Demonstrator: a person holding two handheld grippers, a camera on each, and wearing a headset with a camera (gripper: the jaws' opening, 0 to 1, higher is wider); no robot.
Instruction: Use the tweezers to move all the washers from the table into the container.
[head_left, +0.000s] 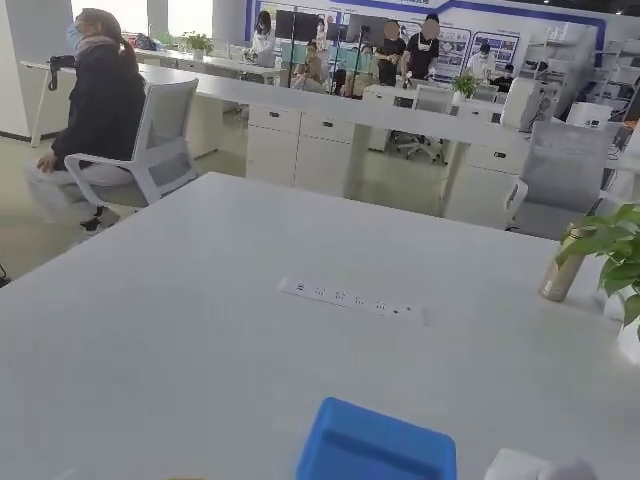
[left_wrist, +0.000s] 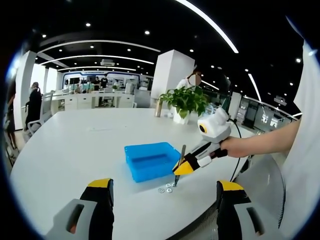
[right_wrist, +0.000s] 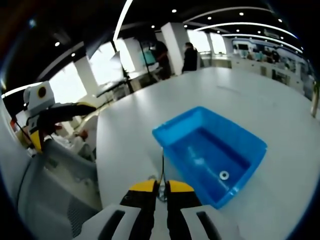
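Head view: white table (head_left: 200, 330) w/ power strip (head_left: 350, 298) mid-table, far edge of blue container (head_left: 375, 445) at bottom of frame, gold bottle (head_left: 562, 268) and plant (head_left: 615, 255) at R, person (head_left: 100, 100) seated on a chair (head_left: 160, 140) at far L

Left gripper view: left gripper (left_wrist: 165, 185) claw wide apart, nothing between the 2 jaws, low near table edge. Ahead of it the right gripper (left_wrist: 182, 169), held in a hand (left_wrist: 240, 147), carries the tweezers (left_wrist: 182, 152) steeply tilted, tip down. Tip is right at a small cluster of washers (left_wrist: 167, 189) lying on the table just beside the container's near wall; cannot tell if tip touches one. Container interior is hard to read from this angle

Right gripper view: looks over the container rim into it, 1 washer (right_wrist: 224, 175) lies flat on the blue floor, near a corner. Right claw is together, clamped on the tweezers, which stick fwd toward the container's near corner. Left gripper sits off to the L, well apart from the container
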